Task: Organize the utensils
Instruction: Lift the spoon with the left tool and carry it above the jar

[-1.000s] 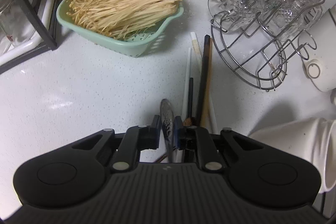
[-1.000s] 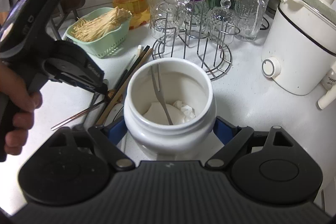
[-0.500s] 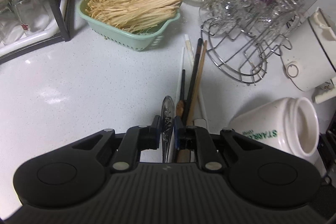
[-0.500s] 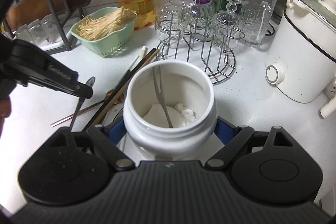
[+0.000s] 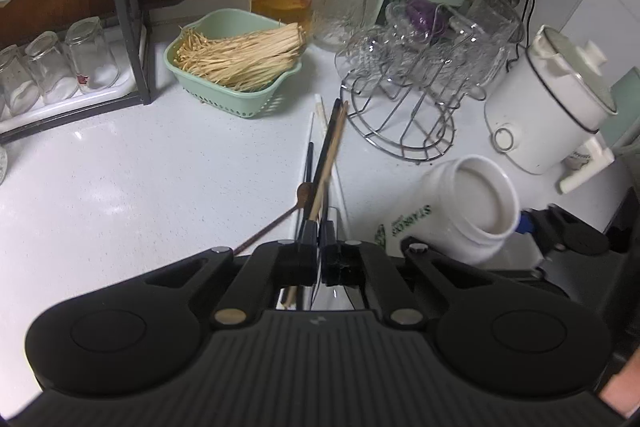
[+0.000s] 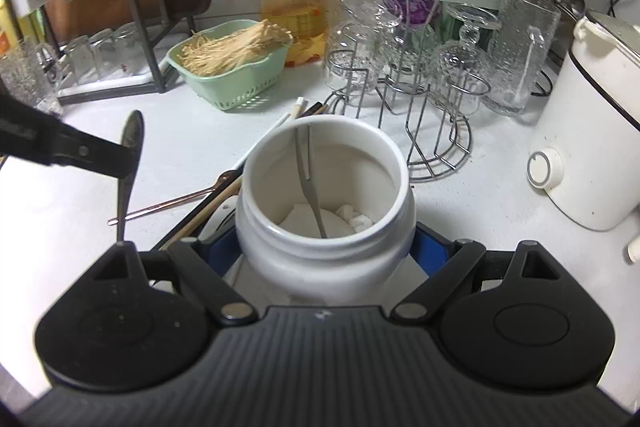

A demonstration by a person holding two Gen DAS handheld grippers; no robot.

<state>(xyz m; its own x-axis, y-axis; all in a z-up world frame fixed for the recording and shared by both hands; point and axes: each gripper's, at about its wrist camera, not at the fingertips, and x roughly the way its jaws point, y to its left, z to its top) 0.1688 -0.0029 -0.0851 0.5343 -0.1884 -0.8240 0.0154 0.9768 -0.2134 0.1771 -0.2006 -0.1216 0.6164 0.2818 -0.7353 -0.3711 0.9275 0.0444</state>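
Fingers of the right gripper (image 6: 324,247) clamp the sides of a white jar (image 6: 326,211), which tilts with its open mouth up; a metal fork (image 6: 308,183) leans inside it above crumpled white paper. Left of the jar, the left gripper (image 6: 124,163) is closed on a metal spoon (image 6: 130,163), its bowl above the fingers and its handle hanging down toward the white bench (image 6: 192,143). Beyond the left gripper, in its own wrist view, chopsticks (image 5: 328,151) and a slim copper spoon (image 5: 280,219) lie in a loose bundle on the bench. Farther off sit a green basket (image 6: 236,83) of pale noodles, a wire rack (image 6: 424,99) with glasses and a red-lidded jar (image 6: 294,3).
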